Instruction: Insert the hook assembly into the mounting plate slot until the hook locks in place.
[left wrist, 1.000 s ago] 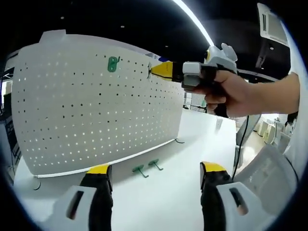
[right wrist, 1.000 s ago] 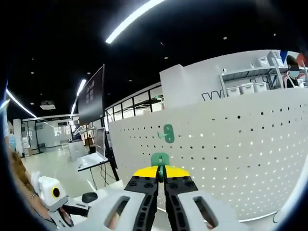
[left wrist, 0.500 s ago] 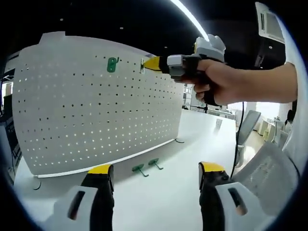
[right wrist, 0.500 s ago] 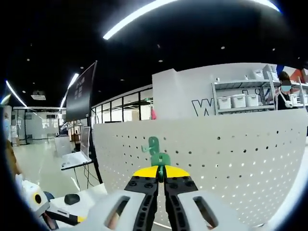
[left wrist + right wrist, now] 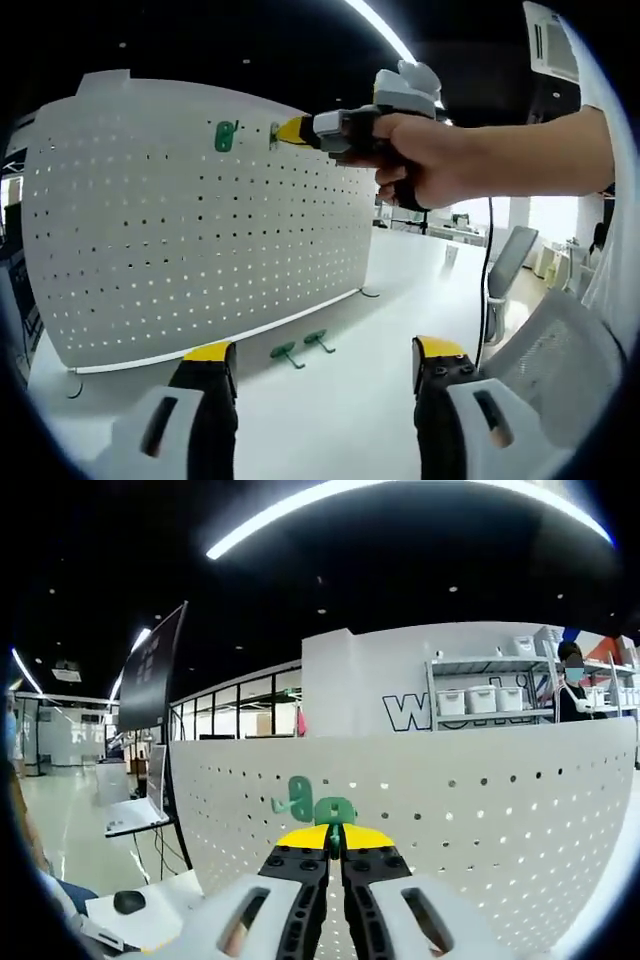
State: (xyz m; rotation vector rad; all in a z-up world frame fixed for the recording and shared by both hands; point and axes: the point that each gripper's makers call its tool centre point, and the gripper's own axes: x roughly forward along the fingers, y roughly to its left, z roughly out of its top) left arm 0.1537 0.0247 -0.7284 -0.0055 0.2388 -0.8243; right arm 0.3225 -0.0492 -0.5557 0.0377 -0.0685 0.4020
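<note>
Up near the top edge of the white perforated mounting plate (image 5: 200, 230), the right gripper (image 5: 336, 832) has its fingers clamped on a green plastic hook (image 5: 334, 811), just beside an already mounted green hook (image 5: 297, 792). Left gripper (image 5: 318, 362) hangs open, empty, above the desk (image 5: 330, 420).

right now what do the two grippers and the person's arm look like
Both grippers have light grey bodies and black fingers capped in yellow. The left gripper shows slotted grey finger housings. The right gripper has a white knob on top, and a black cable hangs below the hand. A white sleeve edge shows at the arm's far end.
</note>
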